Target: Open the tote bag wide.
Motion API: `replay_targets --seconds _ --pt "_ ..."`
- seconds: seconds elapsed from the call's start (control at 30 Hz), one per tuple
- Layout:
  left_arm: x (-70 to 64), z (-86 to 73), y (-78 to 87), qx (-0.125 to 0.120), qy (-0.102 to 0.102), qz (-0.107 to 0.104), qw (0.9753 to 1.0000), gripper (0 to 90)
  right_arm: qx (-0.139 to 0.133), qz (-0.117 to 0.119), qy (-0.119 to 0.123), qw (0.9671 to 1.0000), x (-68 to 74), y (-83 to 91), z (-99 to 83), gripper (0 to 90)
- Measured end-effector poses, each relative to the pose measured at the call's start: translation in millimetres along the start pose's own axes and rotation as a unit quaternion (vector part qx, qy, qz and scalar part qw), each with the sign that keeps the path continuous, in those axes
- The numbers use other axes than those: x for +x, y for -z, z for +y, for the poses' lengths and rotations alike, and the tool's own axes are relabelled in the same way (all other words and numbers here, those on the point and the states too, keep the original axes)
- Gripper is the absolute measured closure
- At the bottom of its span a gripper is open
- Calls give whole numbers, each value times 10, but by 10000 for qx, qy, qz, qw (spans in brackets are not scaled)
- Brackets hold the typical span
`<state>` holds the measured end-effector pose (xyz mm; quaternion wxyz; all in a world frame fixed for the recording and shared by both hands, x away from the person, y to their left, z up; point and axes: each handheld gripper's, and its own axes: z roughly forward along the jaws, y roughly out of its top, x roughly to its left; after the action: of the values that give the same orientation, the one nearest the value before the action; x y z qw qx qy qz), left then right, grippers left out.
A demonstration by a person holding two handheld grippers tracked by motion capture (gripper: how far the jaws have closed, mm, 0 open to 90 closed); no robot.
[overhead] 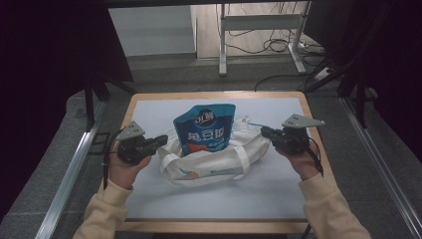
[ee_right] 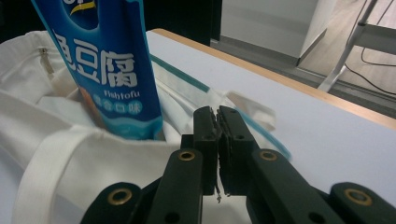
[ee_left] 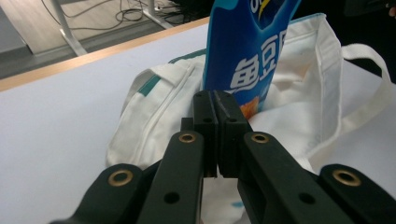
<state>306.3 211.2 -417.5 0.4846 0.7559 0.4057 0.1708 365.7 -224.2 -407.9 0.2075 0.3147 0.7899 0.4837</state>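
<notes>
A blue snack pouch (overhead: pixel 204 128) printed with white characters stands upright in the open mouth of a white cloth tote bag (overhead: pixel 214 168) that lies mid-table. My left gripper (overhead: pixel 163 139) is at the bag's left edge and my right gripper (overhead: pixel 263 130) at its right edge. In the left gripper view the jaws (ee_left: pixel 216 95) are pressed together in front of the pouch (ee_left: pixel 247 51), above the bag (ee_left: pixel 154 121), with nothing seen between them. In the right gripper view the jaws (ee_right: pixel 215 112) are likewise shut, just right of the pouch (ee_right: pixel 107 70) and over the bag's rim (ee_right: pixel 93 163).
The bag rests on a white mat (overhead: pixel 164 199) covering a wooden-edged table (overhead: pixel 214 93). The bag's straps (overhead: pixel 241 154) lie loose across its front. Beyond the table are a metal desk frame (overhead: pixel 259 22) and floor cables (overhead: pixel 278 45); dark curtains hang at both sides.
</notes>
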Motion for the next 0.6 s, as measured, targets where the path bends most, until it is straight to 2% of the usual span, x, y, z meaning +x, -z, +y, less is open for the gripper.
replay_targets --seconds 0.13,0.27,0.43,0.6 --pt "40 -74 -129 196 116 -37 9997 886 103 159 -73 9998 36 -203 13 849" --pt "52 -206 -227 410 163 -84 9990 887 270 268 -103 9992 90 -370 -74 849" --pt "18 -336 -294 603 114 -99 9981 888 468 354 -104 9982 159 -451 -208 850" --pt "14 -496 -369 838 109 17 9964 889 698 385 -61 9968 191 -489 -410 854"
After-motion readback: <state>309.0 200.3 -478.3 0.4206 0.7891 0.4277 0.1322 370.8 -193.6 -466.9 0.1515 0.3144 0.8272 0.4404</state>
